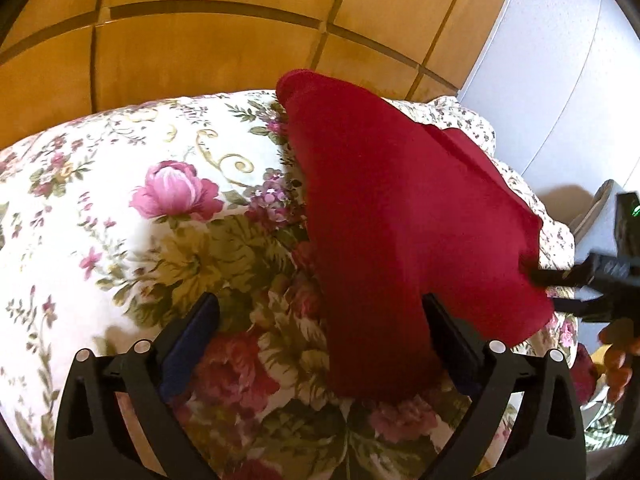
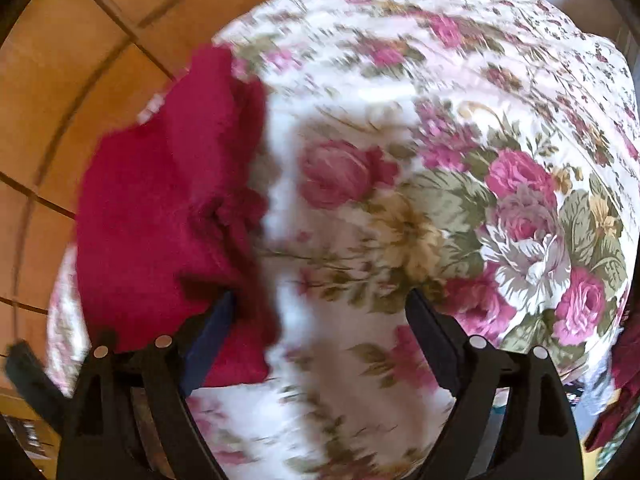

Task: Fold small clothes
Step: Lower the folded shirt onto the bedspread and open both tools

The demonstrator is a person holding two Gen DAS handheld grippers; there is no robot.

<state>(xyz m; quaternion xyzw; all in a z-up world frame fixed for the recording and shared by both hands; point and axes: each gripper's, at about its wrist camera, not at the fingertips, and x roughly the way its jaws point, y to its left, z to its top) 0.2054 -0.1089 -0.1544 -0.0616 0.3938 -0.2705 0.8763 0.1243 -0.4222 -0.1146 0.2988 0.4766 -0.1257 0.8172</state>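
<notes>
Both jaws stand wide: the left hand-held gripper (image 1: 320, 332) straddles the near end of a red garment (image 1: 392, 232), pads not pressing it, while the right hand-held gripper (image 2: 320, 320) hovers empty at its edge, left finger (image 2: 212, 328) against the cloth. The garment lies on a floral bedspread (image 1: 120, 208), close to the edge above a tiled floor (image 1: 180, 52). A fold looks just laid down; the next move likely calls for a fresh pinch on an edge.
</notes>
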